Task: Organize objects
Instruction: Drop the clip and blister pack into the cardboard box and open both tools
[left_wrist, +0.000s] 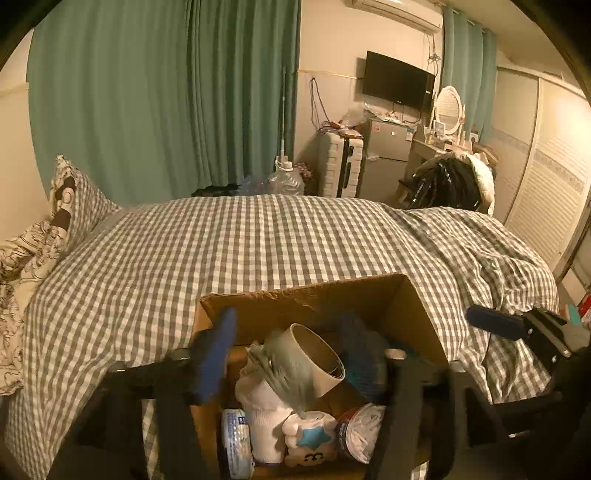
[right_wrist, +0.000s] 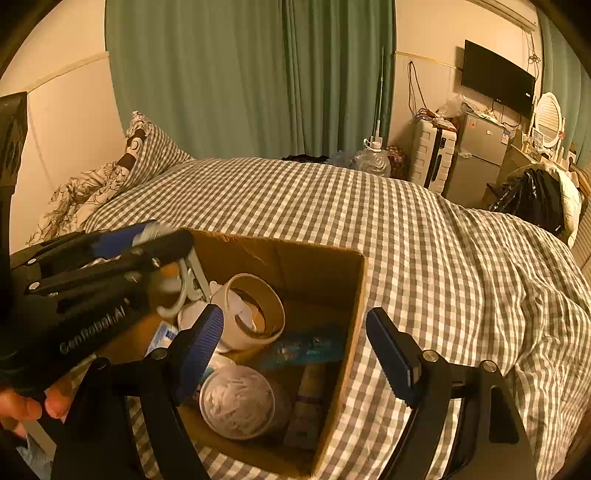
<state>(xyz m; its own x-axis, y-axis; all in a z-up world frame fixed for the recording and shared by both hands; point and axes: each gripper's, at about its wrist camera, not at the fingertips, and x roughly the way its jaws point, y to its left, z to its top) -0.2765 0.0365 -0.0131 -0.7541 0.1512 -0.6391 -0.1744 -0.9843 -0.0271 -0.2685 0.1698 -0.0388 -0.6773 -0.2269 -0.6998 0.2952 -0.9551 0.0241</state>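
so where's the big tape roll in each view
Left wrist view: the tape roll sits low centre, inside the cardboard box, tilted with its open core facing right, between the left claw's blurred fingers.
Right wrist view: the tape roll is left of centre in the box, open core facing up and toward the camera, just beyond the right claw's left finger.
Shared landmark: the wall-mounted TV, upper right in both.

Dim, warm yellow indoor light. Strong fisheye bending with black vignette at corners. Motion blur on left gripper (left_wrist: 290, 347) fingers (left_wrist: 216, 354); background reasonably sharp.
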